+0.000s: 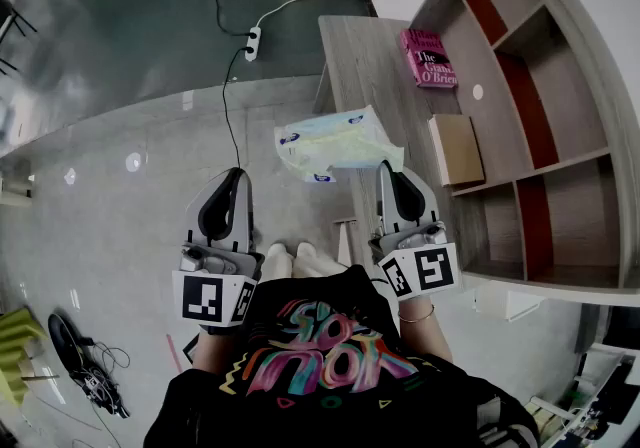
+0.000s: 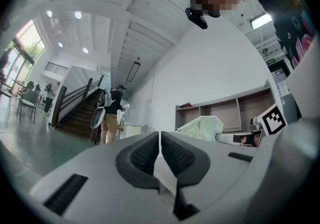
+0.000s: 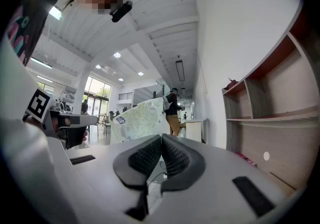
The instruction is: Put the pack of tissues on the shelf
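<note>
Fingers of the left gripper are pressed together with nothing between them, and those of the right gripper are shut and empty too. Both grippers hang low in front of the person, short of the tabletop.

The pack of tissues lies at the tabletop's left edge toward its near end, and part of it juts out over the floor. The right gripper's tips are just beside its near end.

That overhang looks like the main risk. If shut fingers come in and bump the pack, it could slide off the edge and drop. The wrapper seems soft and puffy, so a shallow pinch on a corner may slip or only gather loose film.

A brown box rests at the tabletop's right edge against the shelf, with a pink book farther back. A low carry could clip either.
</note>
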`<state>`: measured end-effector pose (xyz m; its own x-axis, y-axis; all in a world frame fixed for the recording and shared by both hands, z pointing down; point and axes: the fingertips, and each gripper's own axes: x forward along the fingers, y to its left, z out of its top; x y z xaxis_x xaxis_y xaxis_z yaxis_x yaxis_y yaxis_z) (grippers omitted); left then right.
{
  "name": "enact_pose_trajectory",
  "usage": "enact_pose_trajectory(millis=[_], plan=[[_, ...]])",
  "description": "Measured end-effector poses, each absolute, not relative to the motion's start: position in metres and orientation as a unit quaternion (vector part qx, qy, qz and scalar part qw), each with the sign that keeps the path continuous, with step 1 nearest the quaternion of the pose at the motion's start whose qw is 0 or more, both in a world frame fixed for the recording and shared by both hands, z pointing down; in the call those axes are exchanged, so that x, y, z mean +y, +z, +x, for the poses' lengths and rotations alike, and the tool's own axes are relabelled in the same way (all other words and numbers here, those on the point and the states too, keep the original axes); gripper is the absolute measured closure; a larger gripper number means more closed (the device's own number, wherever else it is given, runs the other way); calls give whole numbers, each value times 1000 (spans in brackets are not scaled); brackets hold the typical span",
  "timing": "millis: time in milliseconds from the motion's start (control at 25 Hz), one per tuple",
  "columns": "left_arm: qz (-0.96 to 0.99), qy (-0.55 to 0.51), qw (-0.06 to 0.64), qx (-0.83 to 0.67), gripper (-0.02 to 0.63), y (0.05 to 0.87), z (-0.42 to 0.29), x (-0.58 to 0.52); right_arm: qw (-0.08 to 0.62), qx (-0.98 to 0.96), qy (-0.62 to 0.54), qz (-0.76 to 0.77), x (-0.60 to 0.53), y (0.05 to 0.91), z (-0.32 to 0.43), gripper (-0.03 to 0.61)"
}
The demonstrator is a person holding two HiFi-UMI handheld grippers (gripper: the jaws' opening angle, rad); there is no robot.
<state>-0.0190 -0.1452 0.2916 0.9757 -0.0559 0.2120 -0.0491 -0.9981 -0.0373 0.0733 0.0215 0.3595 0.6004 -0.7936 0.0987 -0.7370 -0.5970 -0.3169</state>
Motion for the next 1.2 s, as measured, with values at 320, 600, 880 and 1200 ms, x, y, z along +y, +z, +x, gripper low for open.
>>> enact_pose_trajectory(millis=[320, 600, 880, 1200], plan=[[-994, -108, 21, 26, 581, 291, -29, -158, 125, 415, -113, -894, 21, 358, 70, 561], [-994, -100, 36, 36, 581, 291, -44, -175, 131, 404, -98, -900, 22, 362, 68, 561], [-992, -104, 42, 52, 581, 292, -58, -188, 136, 396, -96, -903, 21, 366, 67, 561], [-991, -111, 59, 54, 581, 287, -53, -187, 158, 396, -100, -899, 22, 372, 69, 561]])
